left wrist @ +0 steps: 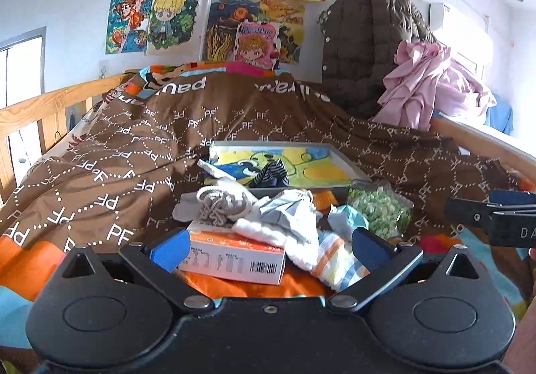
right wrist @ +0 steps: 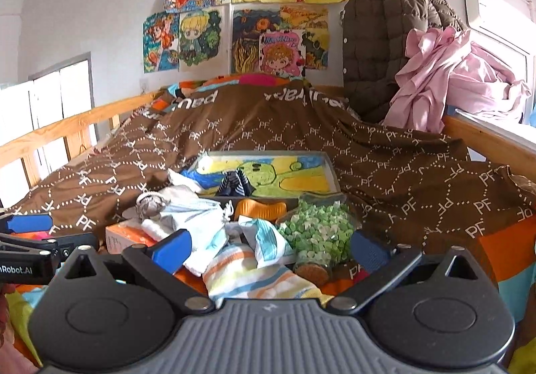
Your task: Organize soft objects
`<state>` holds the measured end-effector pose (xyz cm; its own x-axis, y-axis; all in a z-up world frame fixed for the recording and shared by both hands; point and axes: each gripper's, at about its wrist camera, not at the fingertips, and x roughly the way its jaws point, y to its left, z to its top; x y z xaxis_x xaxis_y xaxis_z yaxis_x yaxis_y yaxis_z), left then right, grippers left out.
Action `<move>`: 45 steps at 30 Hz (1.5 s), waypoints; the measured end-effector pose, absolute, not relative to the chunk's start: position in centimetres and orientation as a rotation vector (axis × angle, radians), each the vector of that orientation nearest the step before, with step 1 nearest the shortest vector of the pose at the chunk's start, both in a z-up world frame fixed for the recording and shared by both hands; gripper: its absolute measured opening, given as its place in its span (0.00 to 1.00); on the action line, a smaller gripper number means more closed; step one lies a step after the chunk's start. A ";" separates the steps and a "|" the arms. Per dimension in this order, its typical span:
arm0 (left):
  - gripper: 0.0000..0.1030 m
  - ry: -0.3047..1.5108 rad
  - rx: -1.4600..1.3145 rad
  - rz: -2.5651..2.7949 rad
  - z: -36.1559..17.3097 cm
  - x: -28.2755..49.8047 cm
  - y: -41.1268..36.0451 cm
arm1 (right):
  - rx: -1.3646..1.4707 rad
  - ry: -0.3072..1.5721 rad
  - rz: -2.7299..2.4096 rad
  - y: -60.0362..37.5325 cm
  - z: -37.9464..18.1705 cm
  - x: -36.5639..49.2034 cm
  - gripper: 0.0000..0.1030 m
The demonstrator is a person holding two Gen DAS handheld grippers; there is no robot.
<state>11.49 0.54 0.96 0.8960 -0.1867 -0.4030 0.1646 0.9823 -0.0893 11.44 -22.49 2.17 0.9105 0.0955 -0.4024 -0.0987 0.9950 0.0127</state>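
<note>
A heap of soft things lies on the bed in front of both grippers: a striped orange, blue and white sock (left wrist: 338, 261) (right wrist: 248, 273), a white cloth (left wrist: 284, 223) (right wrist: 197, 220) and a grey knitted sock (left wrist: 217, 201) (right wrist: 150, 203). Behind the heap stands a shallow grey tray (left wrist: 341, 156) (right wrist: 326, 163) with a cartoon lining; a dark striped sock (left wrist: 271, 174) (right wrist: 234, 184) lies in it. My left gripper (left wrist: 268, 248) is open and empty, low over the heap. My right gripper (right wrist: 269, 248) is open and empty, just right of the left one.
An orange and white carton (left wrist: 231, 256) (right wrist: 124, 236) lies under the cloths. A jar of green beads (left wrist: 382, 206) (right wrist: 318, 233) lies on its side at the right. A brown patterned quilt (left wrist: 134, 146) covers the bed between wooden rails (left wrist: 43, 106). A brown coat (left wrist: 361, 49) and pink cloth (left wrist: 422, 79) hang at the back right.
</note>
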 end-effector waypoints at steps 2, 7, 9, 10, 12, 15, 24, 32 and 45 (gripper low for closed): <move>0.99 0.436 -0.044 -0.179 0.8 11.6 0.4 | -0.013 0.437 0.095 -22.5 2.0 11.7 1.00; 0.99 0.459 -0.029 -0.176 0.4 11.8 0.1 | -0.014 0.478 0.089 -22.6 1.5 12.2 1.00; 0.99 0.468 -0.027 -0.176 0.2 11.9 0.0 | -0.018 0.494 0.087 -22.5 1.4 12.4 1.00; 0.99 0.473 -0.026 -0.174 0.2 11.9 0.0 | -0.021 0.500 0.087 -22.5 1.3 12.5 1.00; 0.99 0.484 -0.022 -0.166 0.1 12.1 -0.1 | -0.029 0.514 0.088 -22.4 1.2 12.7 1.00; 0.99 0.499 -0.009 -0.150 -0.1 12.3 -0.1 | -0.038 0.531 0.092 -22.2 0.9 13.0 1.00; 0.99 0.554 0.026 -0.104 -0.7 13.1 -0.3 | -0.070 0.586 0.122 -21.6 0.3 13.9 1.00; 0.99 0.574 0.052 -0.088 -1.1 14.3 -0.3 | -0.082 0.654 0.158 -20.9 -0.5 15.3 1.00; 0.99 0.549 0.160 -0.157 -1.2 17.5 -1.3 | -0.140 0.671 0.223 -20.3 -1.4 18.4 1.00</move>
<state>17.48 -1.26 -1.18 0.8414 -0.1058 -0.5300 0.1910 0.9756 0.1085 18.37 -20.26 -1.41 0.7604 0.1592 -0.6296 -0.2492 0.9668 -0.0565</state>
